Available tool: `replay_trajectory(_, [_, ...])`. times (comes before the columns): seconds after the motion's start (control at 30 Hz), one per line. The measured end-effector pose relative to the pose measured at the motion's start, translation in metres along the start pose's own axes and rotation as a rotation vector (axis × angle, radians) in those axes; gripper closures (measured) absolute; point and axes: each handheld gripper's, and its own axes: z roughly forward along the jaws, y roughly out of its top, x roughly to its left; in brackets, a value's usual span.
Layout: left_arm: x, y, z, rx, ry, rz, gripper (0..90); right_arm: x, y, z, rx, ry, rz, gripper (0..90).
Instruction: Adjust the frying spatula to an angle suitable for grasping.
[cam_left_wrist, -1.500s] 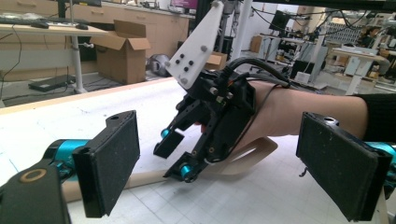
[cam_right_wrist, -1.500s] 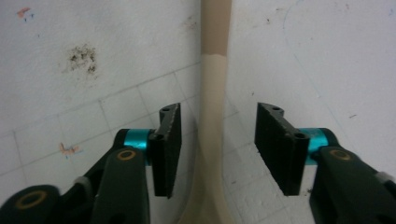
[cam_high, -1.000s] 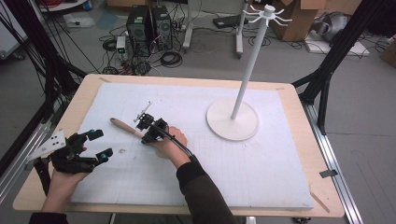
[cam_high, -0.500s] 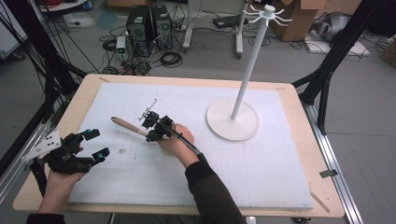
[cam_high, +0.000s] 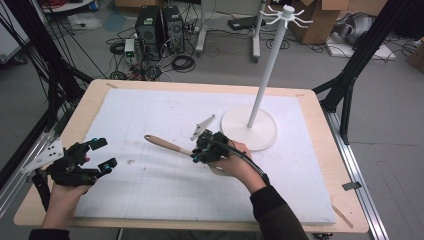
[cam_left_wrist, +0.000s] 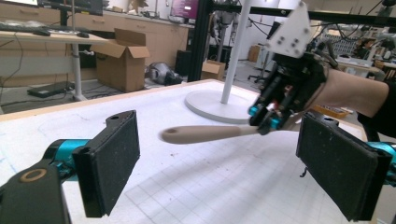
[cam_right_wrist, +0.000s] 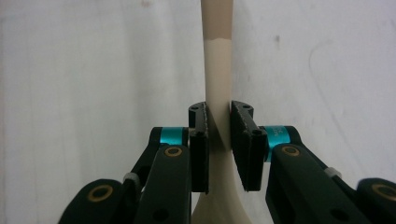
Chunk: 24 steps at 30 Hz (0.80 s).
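Carrying step in hand: right claw (cam_high: 196, 153) clamped on the spatula (cam_high: 167, 145) neck, held above the tabletop (cam_high: 150, 107); left claw (cam_high: 102, 154) wide, empty; next move likely needs hanging on the rack (cam_high: 267, 75)

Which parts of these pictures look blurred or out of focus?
Left gripper view: the spoon handle and the right gripper are soft; its own pads are sharp. Right gripper view: the handle's far end is hazy. High view: evenly lit, slightly grainy.
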Motion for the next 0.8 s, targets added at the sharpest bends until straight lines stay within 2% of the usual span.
replay_trajectory(0.03, [0.000, 0.000, 0.000, 0.000, 0.000, 0.000, 13.9, 0.000, 0.000, 0.000, 0.000, 0.000, 0.000, 77.9])
replay_trajectory(0.07, [-0.001, 0.000, 0.001, 0.005, -0.002, 0.001, 13.9, 0.002, -0.016, -0.006, -0.006, 0.012, -0.022, 78.0])
replay_trajectory(0.1, [-0.001, -0.001, 0.003, 0.009, -0.004, 0.002, 13.9, 0.002, -0.016, -0.006, -0.006, 0.012, -0.022, 78.0])
replay_trajectory(0.13, [-0.001, -0.001, 0.004, 0.013, -0.005, 0.001, 13.9, 0.004, -0.031, -0.009, -0.004, 0.024, -0.035, 77.9])
replay_trajectory(0.17, [-0.002, -0.002, 0.006, 0.016, -0.008, 0.001, 13.9, 0.005, -0.037, -0.010, 0.002, 0.026, -0.049, 77.9])
replay_trajectory(0.23, [-0.002, -0.003, 0.008, 0.022, -0.012, 0.002, 13.9, 0.007, -0.043, -0.011, 0.011, 0.029, -0.060, 77.9])
replay_trajectory(0.27, [-0.002, -0.004, 0.010, 0.032, -0.016, 0.008, 13.9, 0.009, -0.054, -0.011, 0.017, 0.042, -0.096, 77.9])
replay_trajectory(0.33, [-0.002, -0.004, 0.011, 0.036, -0.016, 0.009, 13.9, 0.010, -0.059, -0.011, 0.020, 0.054, -0.101, 77.9])
replay_trajectory(0.4, [-0.003, -0.005, 0.013, 0.042, -0.019, 0.008, 13.9, 0.015, -0.069, -0.008, 0.032, 0.076, -0.147, 77.9])
replay_trajectory(0.43, [-0.003, -0.006, 0.014, 0.042, -0.019, 0.007, 13.9, 0.015, -0.069, -0.008, 0.032, 0.076, -0.147, 77.9])
replay_trajectory(0.47, [-0.003, -0.006, 0.015, 0.046, -0.022, 0.007, 13.9, 0.017, -0.073, -0.007, 0.042, 0.091, -0.171, 77.9])
replay_trajectory(0.8, [-0.004, -0.008, 0.017, 0.062, -0.024, 0.015, 13.9, 0.026, -0.074, 0.002, 0.075, 0.131, -0.230, 77.8])
